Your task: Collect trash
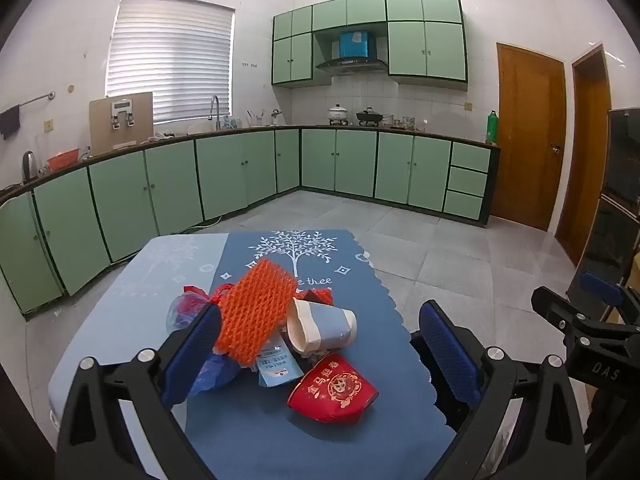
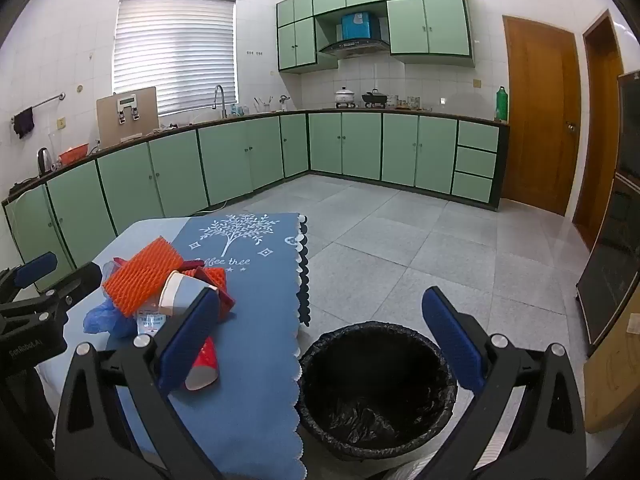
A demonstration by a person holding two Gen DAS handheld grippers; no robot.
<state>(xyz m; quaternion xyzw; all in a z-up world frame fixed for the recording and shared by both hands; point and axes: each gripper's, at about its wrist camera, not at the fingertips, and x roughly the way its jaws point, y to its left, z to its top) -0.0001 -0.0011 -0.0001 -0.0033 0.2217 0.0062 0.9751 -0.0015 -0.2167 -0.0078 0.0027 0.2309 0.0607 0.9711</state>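
Blue ribbed pads [image 1: 192, 356] of the left gripper [image 1: 320, 350] nearest, jaws spread wide, nothing held, framing the trash pile on the cloth [image 1: 280, 432]. Right gripper [image 2: 320, 346] likewise agape and empty, poised over the bin [image 2: 380, 396] beside the table's scalloped edge.

Risks, judged: could snag the mesh [image 1: 254, 312] and drag lighter scraps off the edge; might crush or roll the red cup [image 1: 332, 390], lying on its side; thin blue bag [image 1: 212, 374] likely to slip.

Mesh: orange foam, springy. Paper cup [image 1: 324, 328]: dented, tipped. Bin liner: black, crinkled.
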